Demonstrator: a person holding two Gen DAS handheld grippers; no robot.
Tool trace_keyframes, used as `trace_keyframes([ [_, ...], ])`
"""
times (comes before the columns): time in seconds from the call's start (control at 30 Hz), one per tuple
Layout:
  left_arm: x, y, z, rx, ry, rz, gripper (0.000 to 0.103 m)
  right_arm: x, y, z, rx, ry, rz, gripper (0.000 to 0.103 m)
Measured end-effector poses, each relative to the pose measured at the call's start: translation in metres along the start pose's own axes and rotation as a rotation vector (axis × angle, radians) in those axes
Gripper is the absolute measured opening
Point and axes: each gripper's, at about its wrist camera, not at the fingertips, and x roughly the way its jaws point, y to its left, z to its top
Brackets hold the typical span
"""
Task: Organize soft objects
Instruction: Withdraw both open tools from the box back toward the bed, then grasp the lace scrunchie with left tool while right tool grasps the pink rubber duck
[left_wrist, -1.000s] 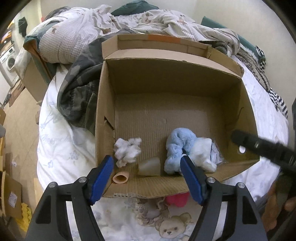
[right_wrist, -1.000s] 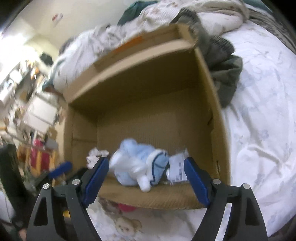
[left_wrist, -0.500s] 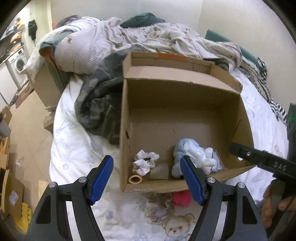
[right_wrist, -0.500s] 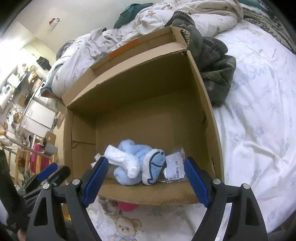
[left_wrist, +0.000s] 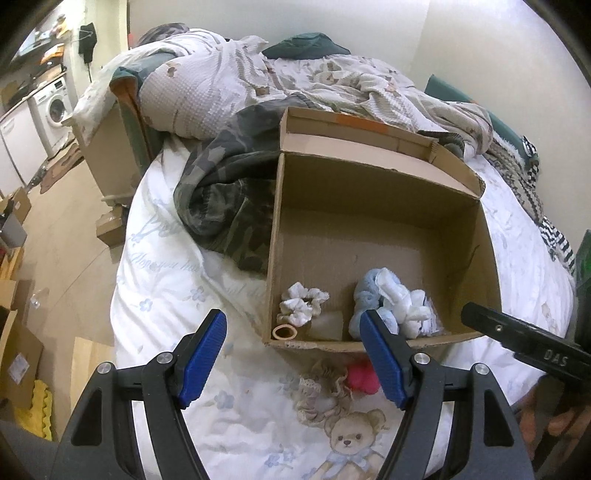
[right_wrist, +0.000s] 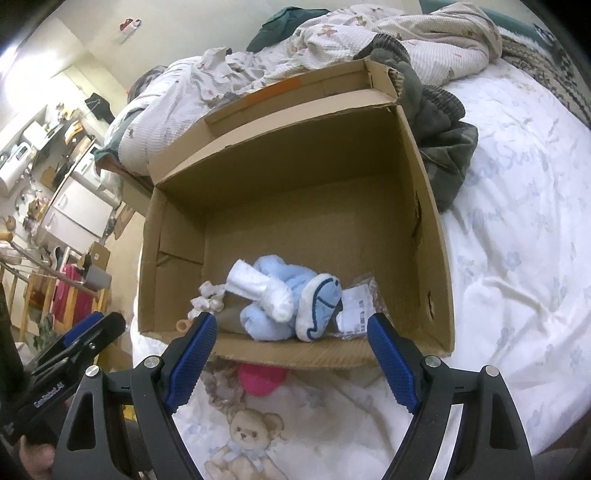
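Observation:
An open cardboard box (left_wrist: 373, 192) (right_wrist: 432, 236) lies on the bed. Inside it, near the front wall, are a light blue and white plush toy (left_wrist: 388, 302) (right_wrist: 284, 299), a white scrunchie (left_wrist: 301, 304) (right_wrist: 207, 295), a small beige ring (left_wrist: 284, 333) and a clear plastic packet (right_wrist: 360, 302). On the sheet in front of the box lie a beige lace scrunchie (left_wrist: 325, 387) and a pink soft object (left_wrist: 364, 376) (right_wrist: 260, 380). My left gripper (left_wrist: 295, 354) is open and empty, above the sheet at the box's front left corner. My right gripper (right_wrist: 290, 356) is open and empty, above the box's front edge.
A camouflage garment (left_wrist: 225, 199) lies against the box's left side. Crumpled quilts and pillows (left_wrist: 258, 81) fill the far end of the bed. The sheet has a teddy bear print (left_wrist: 349, 439). A wooden floor with cardboard boxes (left_wrist: 22, 354) lies off the bed's left edge.
Both grippers have pulled back and up from the box, so it looks smaller and farther. The left view has shifted left. The plush toy lies in the box, let go.

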Motion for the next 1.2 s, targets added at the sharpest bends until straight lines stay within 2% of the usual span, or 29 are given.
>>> trace_keyframes([
  [0.13, 0.001, 0.0, -0.006, 0.018, 0.004, 0.031, 0.072, -0.006, -0.001, -0.01, 0.016, 0.013, 0.021, 0.089],
  [0.27, 0.002, 0.006, -0.012, 0.024, 0.019, 0.025, 0.072, -0.004, -0.007, -0.024, 0.068, 0.06, 0.063, 0.089],
  [0.37, 0.009, 0.011, -0.019, 0.022, 0.063, 0.012, 0.072, -0.001, -0.009, -0.029, 0.078, 0.09, 0.056, 0.089],
  [0.5, 0.04, 0.01, -0.034, 0.006, 0.227, -0.044, 0.072, 0.004, -0.015, -0.031, 0.097, 0.12, 0.048, 0.089],
  [0.57, 0.055, 0.006, -0.041, 0.0, 0.285, -0.059, 0.072, 0.005, -0.018, -0.029, 0.111, 0.122, 0.053, 0.089],
  [0.7, 0.086, -0.018, -0.059, 0.08, 0.397, -0.068, 0.072, 0.006, -0.025, -0.028, 0.119, 0.132, 0.043, 0.089],
  [0.8, 0.092, -0.035, -0.065, 0.146, 0.393, -0.055, 0.072, 0.006, -0.031, -0.028, 0.128, 0.139, 0.033, 0.089],
  [0.9, 0.099, -0.045, -0.067, 0.15, 0.407, -0.081, 0.072, 0.006, -0.038, -0.028, 0.134, 0.141, 0.018, 0.089],
  [1.0, 0.109, -0.052, -0.069, 0.158, 0.422, -0.072, 0.071, 0.006, -0.043, -0.028, 0.141, 0.141, 0.012, 0.089],
  [1.03, 0.111, -0.053, -0.07, 0.162, 0.423, -0.061, 0.065, 0.006, -0.044, -0.028, 0.146, 0.141, 0.01, 0.089],
  [1.07, 0.113, -0.053, -0.07, 0.166, 0.424, -0.048, 0.052, 0.006, -0.046, -0.028, 0.15, 0.143, 0.009, 0.089],
  [1.1, 0.116, -0.052, -0.07, 0.169, 0.428, -0.024, 0.044, 0.007, -0.046, -0.028, 0.152, 0.145, 0.008, 0.089],
  [1.17, 0.118, -0.049, -0.068, 0.152, 0.429, -0.009, 0.021, 0.009, -0.045, -0.028, 0.149, 0.151, 0.005, 0.089],
  [1.2, 0.118, -0.045, -0.068, 0.135, 0.432, -0.016, 0.016, 0.01, -0.044, -0.027, 0.146, 0.155, 0.005, 0.089],
])
